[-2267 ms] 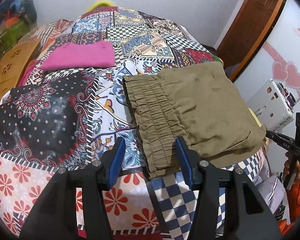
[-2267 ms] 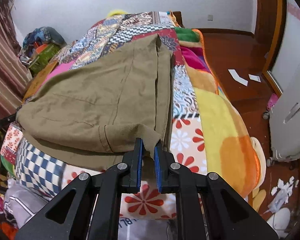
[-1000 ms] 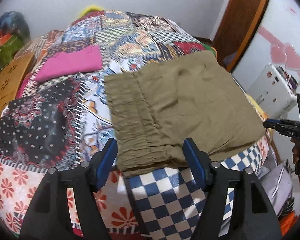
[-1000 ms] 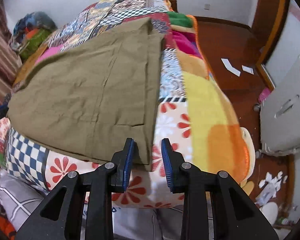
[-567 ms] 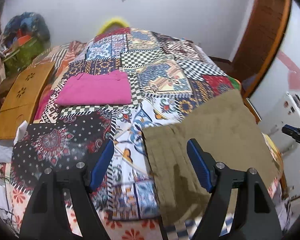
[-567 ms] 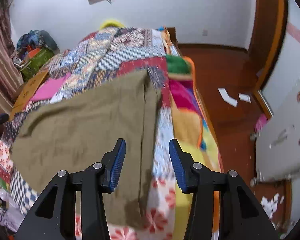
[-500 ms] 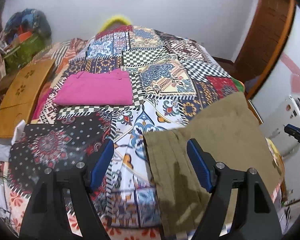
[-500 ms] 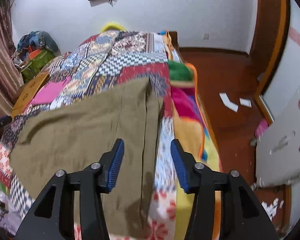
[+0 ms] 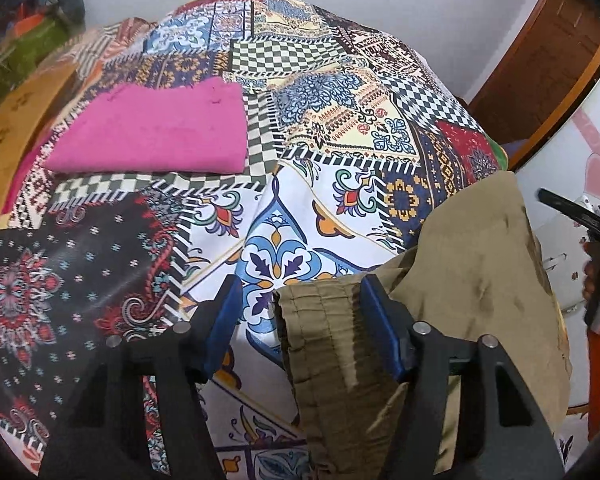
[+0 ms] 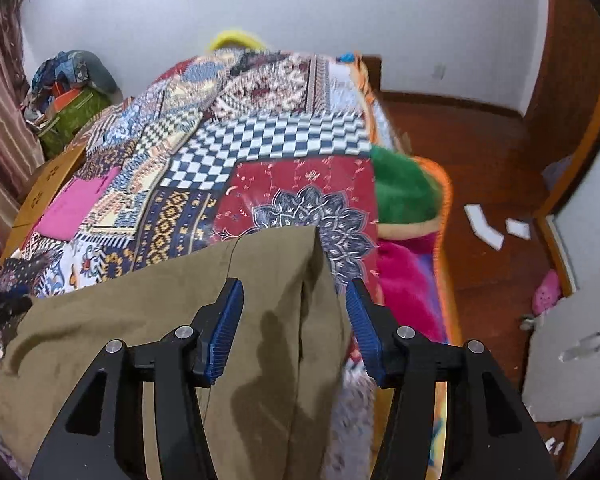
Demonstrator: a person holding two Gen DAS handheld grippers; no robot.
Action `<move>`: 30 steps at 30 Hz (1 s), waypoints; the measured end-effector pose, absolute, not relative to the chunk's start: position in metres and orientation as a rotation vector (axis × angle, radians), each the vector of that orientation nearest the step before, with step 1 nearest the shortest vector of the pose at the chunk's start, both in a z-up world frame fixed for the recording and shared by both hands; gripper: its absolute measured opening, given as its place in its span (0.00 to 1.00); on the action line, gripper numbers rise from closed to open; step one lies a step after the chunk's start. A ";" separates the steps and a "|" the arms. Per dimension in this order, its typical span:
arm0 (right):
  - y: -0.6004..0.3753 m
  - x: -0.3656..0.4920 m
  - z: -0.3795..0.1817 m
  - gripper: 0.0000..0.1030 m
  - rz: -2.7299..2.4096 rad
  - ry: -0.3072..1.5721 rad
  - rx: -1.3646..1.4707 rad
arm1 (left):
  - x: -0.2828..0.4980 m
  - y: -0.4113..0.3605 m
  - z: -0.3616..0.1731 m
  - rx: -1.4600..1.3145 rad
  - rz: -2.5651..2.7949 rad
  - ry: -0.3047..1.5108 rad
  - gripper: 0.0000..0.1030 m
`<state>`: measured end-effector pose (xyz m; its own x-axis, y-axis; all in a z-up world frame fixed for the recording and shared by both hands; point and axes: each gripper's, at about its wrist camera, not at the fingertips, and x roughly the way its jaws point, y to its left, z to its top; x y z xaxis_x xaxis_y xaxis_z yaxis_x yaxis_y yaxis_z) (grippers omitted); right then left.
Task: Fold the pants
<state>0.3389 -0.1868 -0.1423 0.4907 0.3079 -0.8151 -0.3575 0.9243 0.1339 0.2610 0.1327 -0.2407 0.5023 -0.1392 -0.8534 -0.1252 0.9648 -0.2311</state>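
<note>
Olive pants lie folded on the near part of a patchwork bedspread. Their gathered waistband is on the left. My left gripper is open and hovers over the waistband's far corner, its blue pads to either side. In the right wrist view the pants show their folded leg end. My right gripper is open above that end's far right corner, holding nothing.
A folded pink garment lies further back on the left; it also shows in the right wrist view. A wooden board leans at the bed's left side. The bed's right edge drops to a wooden floor. A white appliance stands right.
The right gripper let go of the pants' corner and opened wide. Both grippers rose and moved forward over the pants' far edge. The pants stayed flat on the bed.
</note>
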 end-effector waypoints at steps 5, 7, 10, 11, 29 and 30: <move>-0.177 0.362 -0.172 0.47 0.429 1.064 -0.044 | 0.266 0.131 -0.250 -0.313 -0.065 1.082 0.60; -0.177 0.365 -0.176 0.37 0.455 1.070 -0.020 | 0.268 0.124 -0.254 -0.297 -0.085 1.097 0.60; -0.174 0.366 -0.177 0.23 0.508 1.079 0.007 | 0.267 0.111 -0.255 -0.223 -0.083 1.076 0.60; -0.172 0.366 -0.177 0.19 0.512 1.077 0.004 | 0.267 0.109 -0.255 -0.214 -0.085 1.071 0.57; -0.204 0.355 -0.145 0.10 0.255 0.961 -0.224 | 0.262 0.100 -0.256 -0.159 -0.037 1.040 0.54; -0.204 0.350 -0.140 0.10 0.288 0.955 -0.204 | 0.262 0.100 -0.256 -0.160 -0.036 1.040 0.54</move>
<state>0.3505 -0.2037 -0.1395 0.5444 0.1512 -0.8251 -0.3300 0.9429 -0.0450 0.2615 0.0996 -0.2557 0.5071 -0.1055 -0.8554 -0.0462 0.9877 -0.1492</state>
